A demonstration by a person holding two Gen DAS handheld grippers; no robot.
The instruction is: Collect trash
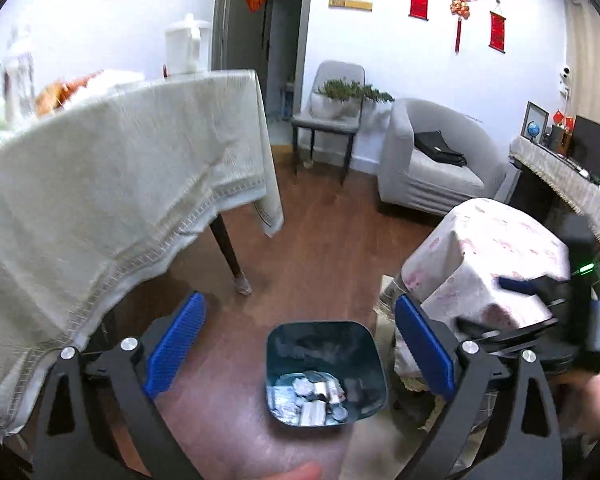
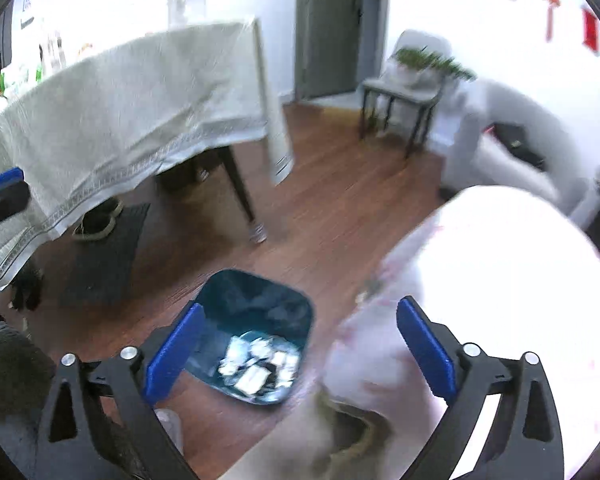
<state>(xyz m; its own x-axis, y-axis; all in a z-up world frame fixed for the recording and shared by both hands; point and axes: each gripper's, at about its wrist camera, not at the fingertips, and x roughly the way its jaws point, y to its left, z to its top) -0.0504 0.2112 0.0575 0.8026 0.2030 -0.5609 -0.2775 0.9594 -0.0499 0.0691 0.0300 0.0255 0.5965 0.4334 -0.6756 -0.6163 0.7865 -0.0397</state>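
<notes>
Left wrist view looks down on the dark teal bin (image 1: 326,372) standing on the wooden floor (image 1: 320,248), between the cloth-draped table (image 1: 120,152) and a small stand under a floral cover (image 1: 488,264); silvery wrappers (image 1: 308,398) lie heaped at its bottom. The left gripper (image 1: 300,354) has its blue pads spread wide, nothing between them, with the bin just below and ahead. The right gripper (image 2: 300,354) is equally wide and empty, the bin lying toward its left pad. Neither hand looks clearly nearer. No legible label or writing shows on the trash.
</notes>
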